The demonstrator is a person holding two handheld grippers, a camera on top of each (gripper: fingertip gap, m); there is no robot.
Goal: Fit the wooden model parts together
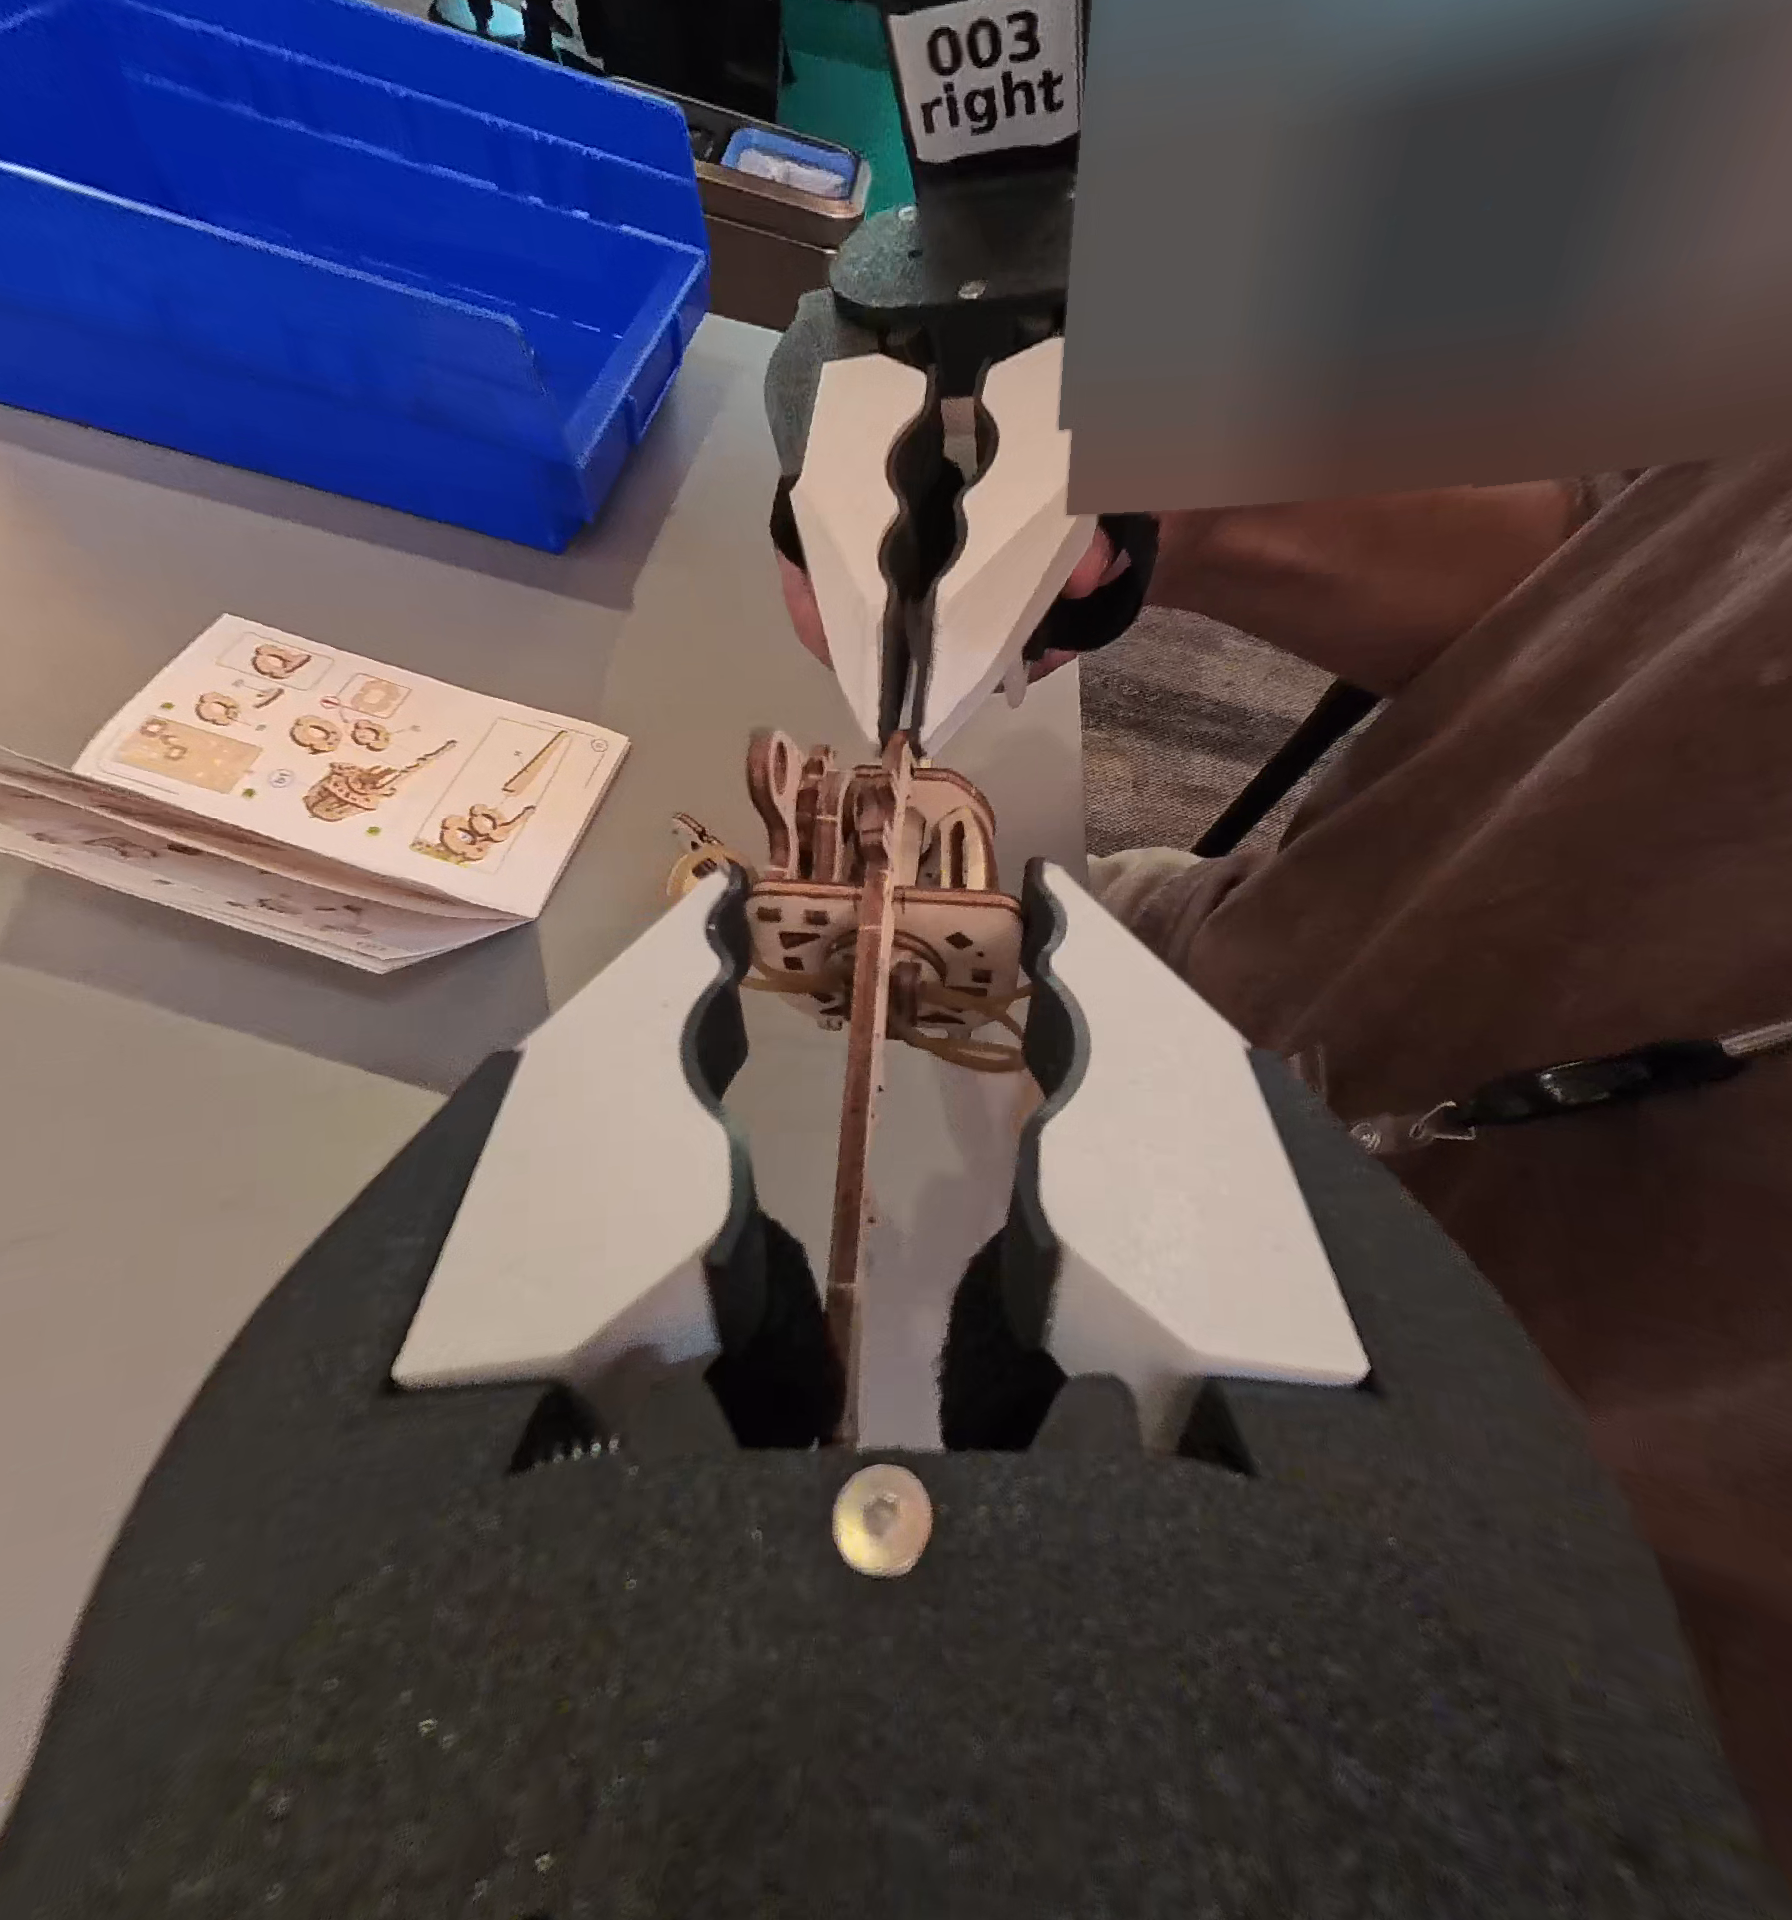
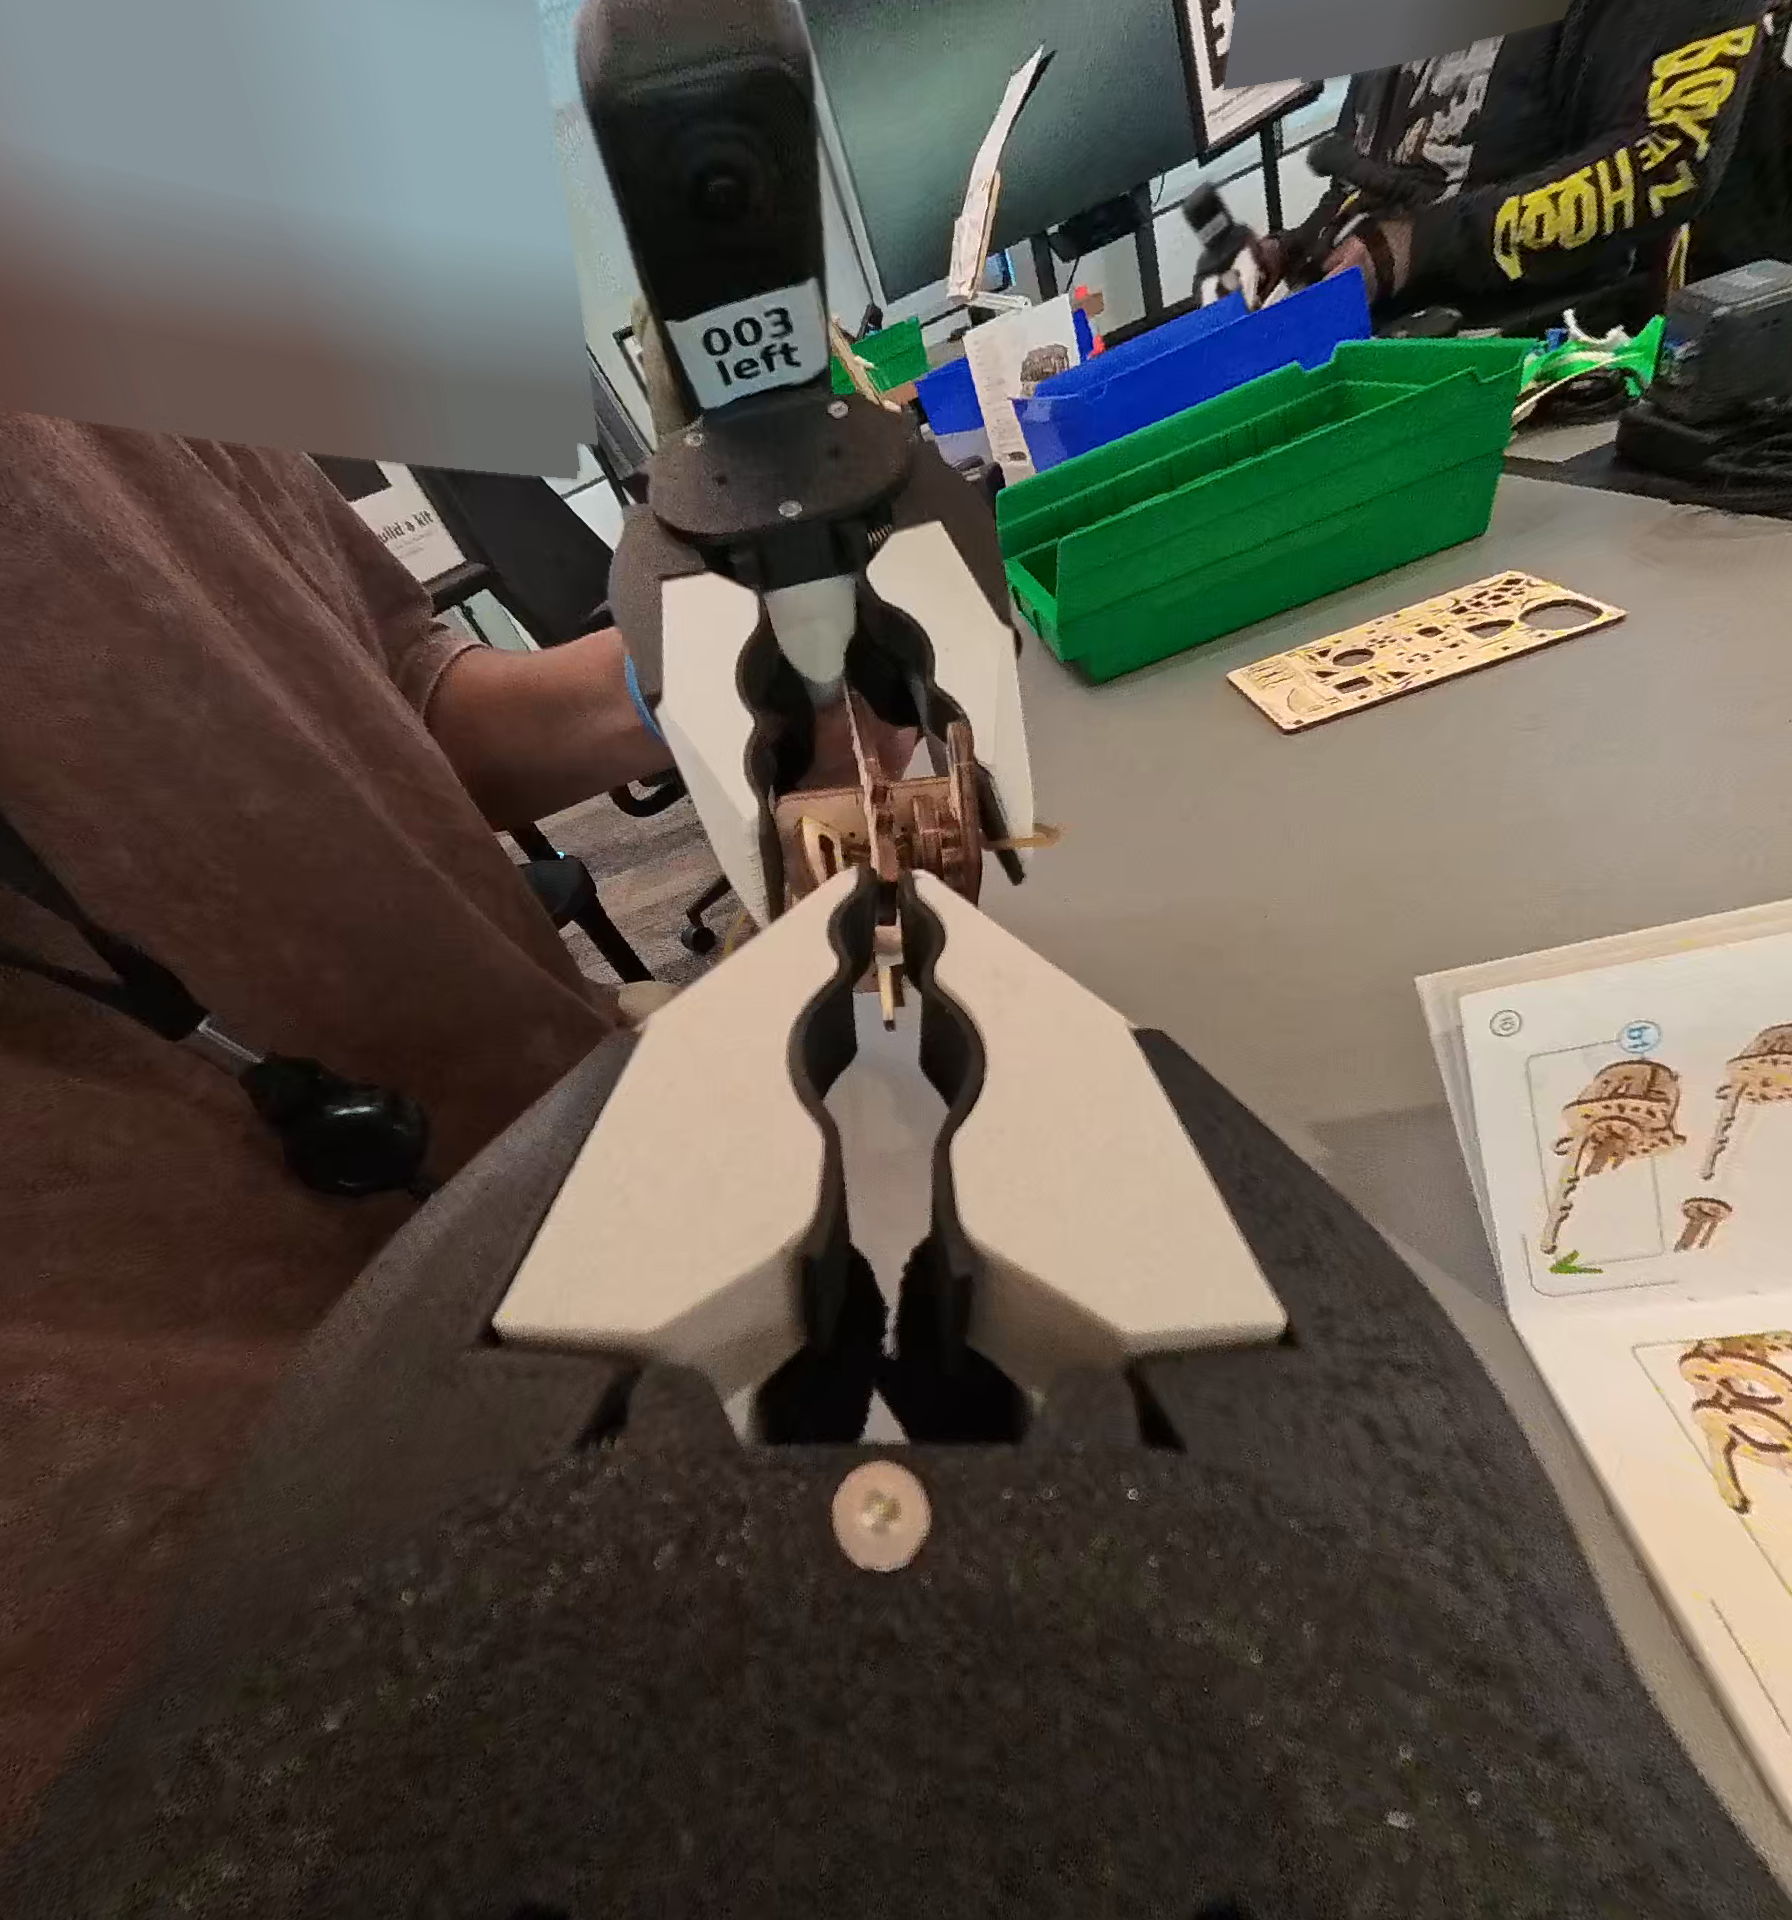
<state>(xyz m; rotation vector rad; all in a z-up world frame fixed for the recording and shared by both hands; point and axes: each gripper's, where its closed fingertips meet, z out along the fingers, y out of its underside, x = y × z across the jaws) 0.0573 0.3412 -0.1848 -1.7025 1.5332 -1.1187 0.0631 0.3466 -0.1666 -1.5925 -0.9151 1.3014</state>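
Note:
A small wooden model point(image 1: 933, 821) with a flat perforated base plate is held above the grey table. My left gripper point(image 1: 887, 904) is shut on it, one pad on each side of the base plate. A long thin wooden strip point(image 1: 856, 1143) runs edge-on through the model and back between the left fingers. My right gripper point(image 1: 902, 727) faces the left one from the far side and is shut on the strip's far end. In the right wrist view, the right gripper point(image 2: 884, 888) pinches the strip point(image 2: 876, 821) in front of the model point(image 2: 933, 831), which sits in the left gripper point(image 2: 887, 852).
A blue bin point(image 1: 300, 312) stands at the table's far left, with an open instruction booklet point(image 1: 352, 790) in front of it. A green bin point(image 2: 1256, 499) and a flat wooden parts sheet point(image 2: 1422, 644) lie further off. A person's brown sleeve point(image 1: 1494, 831) is close by. Left and right tips are no more than a few centimetres apart.

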